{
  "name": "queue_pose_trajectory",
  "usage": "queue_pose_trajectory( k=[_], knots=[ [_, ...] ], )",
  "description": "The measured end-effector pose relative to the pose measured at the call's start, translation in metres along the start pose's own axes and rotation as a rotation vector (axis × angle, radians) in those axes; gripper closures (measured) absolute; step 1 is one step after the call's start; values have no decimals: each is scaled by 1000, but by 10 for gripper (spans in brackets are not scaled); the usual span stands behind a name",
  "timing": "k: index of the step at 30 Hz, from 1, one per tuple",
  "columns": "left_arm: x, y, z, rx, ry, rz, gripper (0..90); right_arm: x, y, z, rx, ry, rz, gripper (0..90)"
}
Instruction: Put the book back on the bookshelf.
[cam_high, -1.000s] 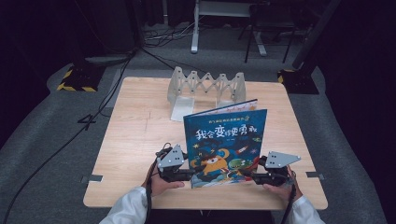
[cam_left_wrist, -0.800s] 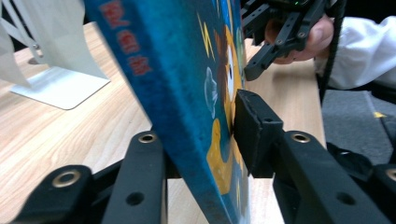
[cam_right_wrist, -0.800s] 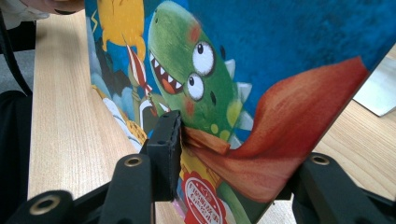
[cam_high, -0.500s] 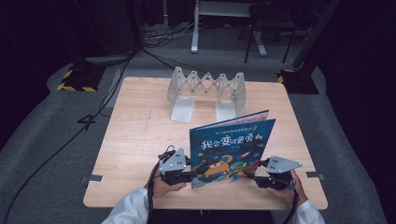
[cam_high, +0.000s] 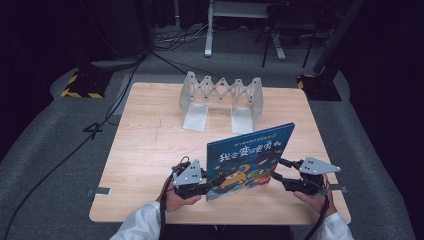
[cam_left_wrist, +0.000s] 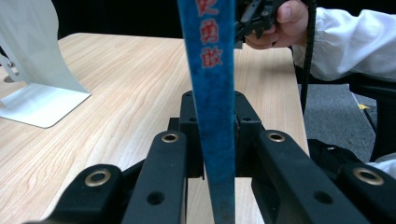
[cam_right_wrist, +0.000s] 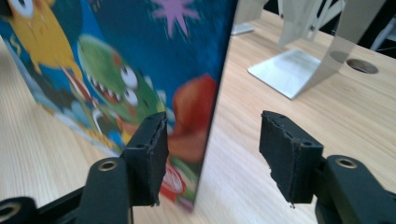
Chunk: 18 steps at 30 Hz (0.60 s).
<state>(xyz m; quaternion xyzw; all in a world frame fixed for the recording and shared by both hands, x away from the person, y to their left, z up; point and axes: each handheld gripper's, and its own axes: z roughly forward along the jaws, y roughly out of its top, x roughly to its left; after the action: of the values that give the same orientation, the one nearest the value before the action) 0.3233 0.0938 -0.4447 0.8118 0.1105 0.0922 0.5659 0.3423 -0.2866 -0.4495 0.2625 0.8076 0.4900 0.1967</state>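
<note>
- One picture book, one pale folding book rack, two grippers and one wooden desk are what I count.
- The book stands upright on its bottom edge near the desk's front edge, a little right of the middle, cover facing the person.
- The left gripper comes in low at the book's lower left corner, held in a hand with a white sleeve behind it.
- In the left gripper view its black fingers are clamped on the book's blue spine edge, one on each side and tight against it.
- The right gripper reaches in from the right, held by the other hand near the desk's front right corner.
- In the right gripper view its fingers are apart, straddling the book's right edge: one pad lies in front of the cover, the other stands clear behind it; I cannot tell whether the near pad touches.
- Each gripper carries a grey three-cornered plate on top.
- The cover is glossy blue with cartoon monsters and white and red characters.
- The rack is an accordion lattice with two flat feet, standing near the desk's back edge, well apart from the book.
- The desk is light wood with a visible grain and rounded corners.
</note>
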Motion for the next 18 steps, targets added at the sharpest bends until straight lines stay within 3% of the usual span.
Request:
queue_pose_trajectory(
  k=[5, 7, 9, 12, 18],
  knots=[
    [1, 1, 5, -6, 18, 7, 782, 4, 3, 14, 0, 29, -21, 474],
    [2, 1, 5, -5, 28, 9, 775, 8, 6, 21, 11, 7, -37, 420],
    [3, 0, 5, -6, 33, 1, 767, 8, 7, 25, 13, 1, -24, 426],
    [4, 1, 4, -17, 41, 4, 766, 7, 4, 25, -15, 12, -2, 455],
    [3, 9, 5, -51, 58, 21, 769, 13, 2, 25, -37, -4, -22, 467]
  ],
)
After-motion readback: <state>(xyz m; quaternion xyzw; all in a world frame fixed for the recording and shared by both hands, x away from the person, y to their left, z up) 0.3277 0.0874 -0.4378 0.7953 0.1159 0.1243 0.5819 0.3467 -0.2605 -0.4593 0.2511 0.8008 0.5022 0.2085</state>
